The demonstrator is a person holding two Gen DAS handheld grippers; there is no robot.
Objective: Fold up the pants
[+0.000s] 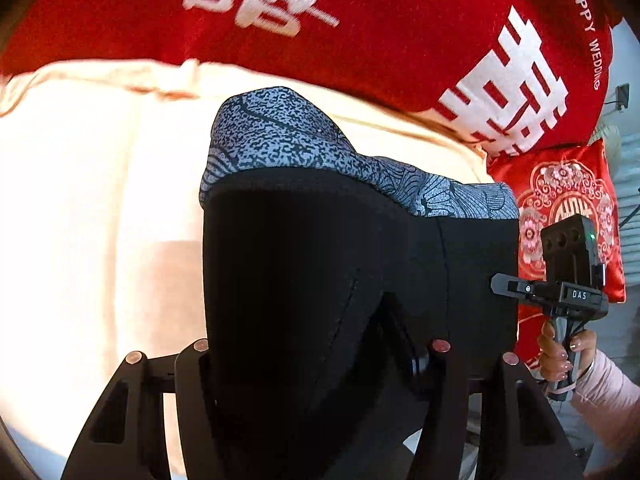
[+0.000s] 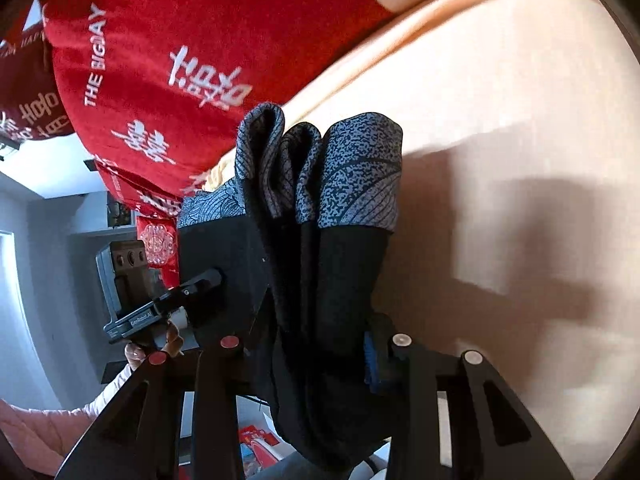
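Black fabric of the pants [image 1: 320,280] is clamped between the fingers of the left gripper [image 1: 320,360], and the right gripper [image 2: 316,352] is also closed on it. The pants are held up in the air over the cream sheet [image 1: 100,180], with the grey patterned band [image 2: 352,176] bunched in several layers. A fold seems to be started; laying down and flattening are judged as left. Red bedding [image 1: 360,20] is seen behind.

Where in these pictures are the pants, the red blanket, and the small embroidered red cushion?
pants [image 1: 320,280]: left wrist view, black upper panel.
red blanket [image 1: 360,40]: left wrist view, plain red area.
embroidered cushion [image 1: 568,200]: left wrist view, patterned front.
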